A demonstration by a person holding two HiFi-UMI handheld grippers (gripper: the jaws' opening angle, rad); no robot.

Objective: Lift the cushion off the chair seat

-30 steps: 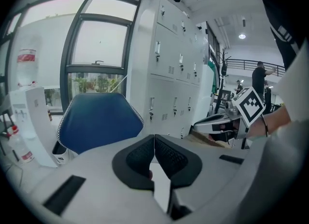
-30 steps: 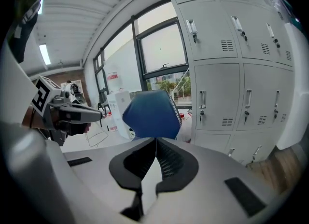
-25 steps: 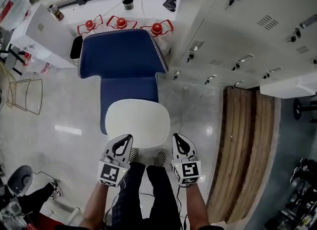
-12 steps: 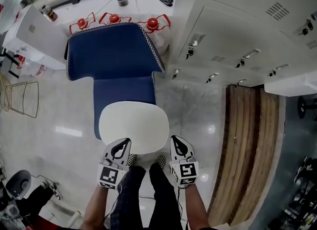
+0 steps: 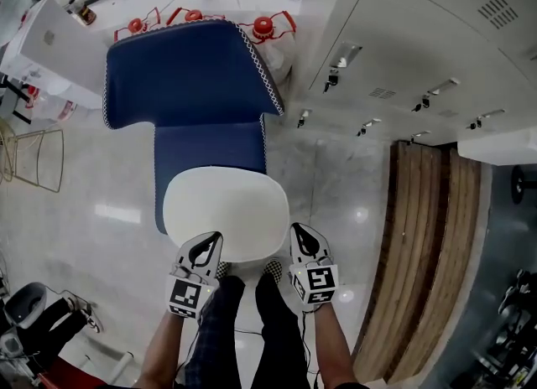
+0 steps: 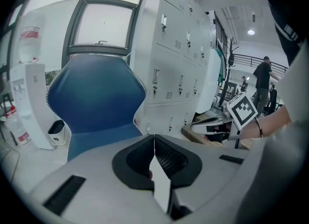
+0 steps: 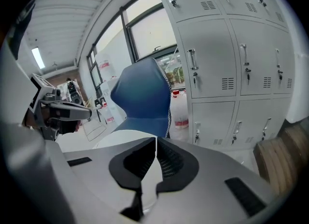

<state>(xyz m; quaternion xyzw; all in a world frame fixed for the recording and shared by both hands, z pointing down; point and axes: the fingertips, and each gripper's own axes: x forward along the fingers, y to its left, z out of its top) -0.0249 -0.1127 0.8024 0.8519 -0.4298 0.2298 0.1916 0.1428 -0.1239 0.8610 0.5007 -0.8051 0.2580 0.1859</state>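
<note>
A white oval cushion (image 5: pixel 225 211) lies on the front of the blue chair's seat (image 5: pixel 210 148) and overhangs its near edge. My left gripper (image 5: pixel 213 236) is at the cushion's near edge and my right gripper (image 5: pixel 299 230) at its near right corner; contact cannot be told. Both are shut, fingertips meeting, with nothing held. In the left gripper view the closed left gripper (image 6: pixel 154 138) points at the blue chair back (image 6: pixel 94 95). The right gripper (image 7: pixel 156 141) shows the cushion (image 7: pixel 118 137) just beyond it, left of its tips.
Grey lockers (image 5: pixel 403 44) line the right side, with a slatted wooden bench (image 5: pixel 424 245) in front of them. Red-capped water bottles (image 5: pixel 264 25) stand behind the chair. A white dispenser (image 5: pixel 46 44) and a wire stool (image 5: pixel 38 161) stand left. My shoes (image 5: pixel 273 270) are under the cushion's edge.
Both grippers have sunk towards the cushion; chair and cushion look larger. The jaws stay shut.
</note>
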